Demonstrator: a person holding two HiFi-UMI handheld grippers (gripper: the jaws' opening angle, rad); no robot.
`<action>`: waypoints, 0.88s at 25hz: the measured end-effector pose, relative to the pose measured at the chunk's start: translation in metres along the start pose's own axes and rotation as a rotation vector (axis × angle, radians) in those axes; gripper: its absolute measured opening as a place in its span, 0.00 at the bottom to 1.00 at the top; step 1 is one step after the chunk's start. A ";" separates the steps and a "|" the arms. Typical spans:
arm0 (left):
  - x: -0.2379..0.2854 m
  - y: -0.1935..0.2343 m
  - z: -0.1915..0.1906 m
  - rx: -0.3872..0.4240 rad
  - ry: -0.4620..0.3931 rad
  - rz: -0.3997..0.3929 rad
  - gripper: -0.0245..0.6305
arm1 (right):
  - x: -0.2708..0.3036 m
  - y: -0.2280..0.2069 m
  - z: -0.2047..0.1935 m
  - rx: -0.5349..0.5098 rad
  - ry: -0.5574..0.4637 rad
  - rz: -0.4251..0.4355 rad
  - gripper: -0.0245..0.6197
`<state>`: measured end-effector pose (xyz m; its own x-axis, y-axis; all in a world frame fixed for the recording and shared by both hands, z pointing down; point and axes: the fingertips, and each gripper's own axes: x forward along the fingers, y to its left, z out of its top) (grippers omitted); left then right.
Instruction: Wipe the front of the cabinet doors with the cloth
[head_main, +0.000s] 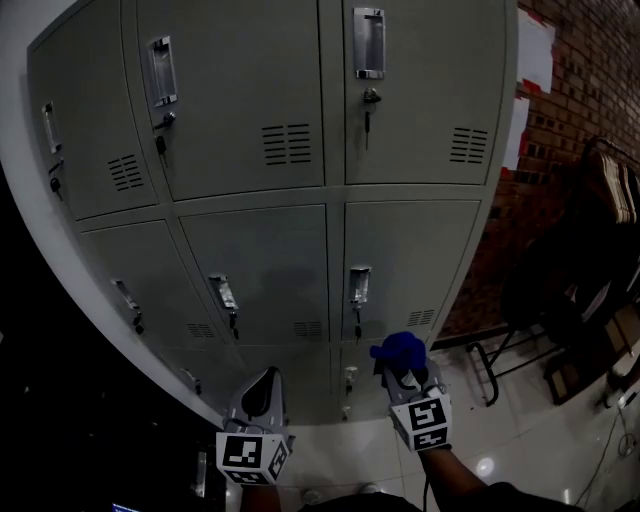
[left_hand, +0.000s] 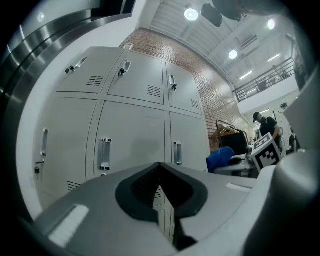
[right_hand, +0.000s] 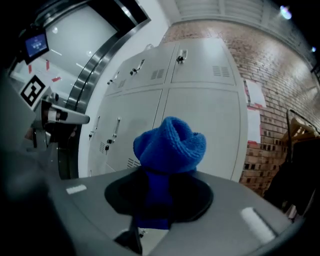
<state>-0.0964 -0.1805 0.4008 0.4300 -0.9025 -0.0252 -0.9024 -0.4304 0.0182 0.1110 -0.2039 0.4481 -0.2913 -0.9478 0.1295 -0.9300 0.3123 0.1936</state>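
Grey metal cabinet doors (head_main: 270, 110) with steel handles and keys fill the head view; they also show in the left gripper view (left_hand: 132, 135) and the right gripper view (right_hand: 200, 115). My right gripper (head_main: 398, 362) is shut on a bunched blue knitted cloth (head_main: 398, 349) (right_hand: 170, 145), held a little in front of the lower doors and not touching them. That cloth shows at the right of the left gripper view (left_hand: 221, 158). My left gripper (head_main: 262, 392) hangs to the left of it, jaws closed together with nothing between them (left_hand: 159, 186).
A red brick wall (head_main: 560, 120) with white paper sheets (head_main: 535, 50) stands right of the cabinet. Dark chairs and racks (head_main: 590, 280) crowd the glossy floor at the right. A person (left_hand: 265, 127) stands far off in the left gripper view.
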 end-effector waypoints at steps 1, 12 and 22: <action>0.001 -0.003 0.000 0.000 0.000 -0.006 0.06 | -0.007 0.000 0.006 0.020 -0.025 -0.004 0.22; 0.015 -0.021 0.000 -0.003 0.007 -0.057 0.06 | -0.034 -0.004 0.027 0.092 -0.126 -0.038 0.21; 0.011 -0.017 0.002 0.000 0.003 -0.051 0.06 | -0.033 0.000 0.032 0.080 -0.153 -0.017 0.21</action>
<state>-0.0760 -0.1829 0.3985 0.4757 -0.8793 -0.0228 -0.8792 -0.4761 0.0168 0.1134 -0.1742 0.4124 -0.2999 -0.9537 -0.0236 -0.9484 0.2954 0.1156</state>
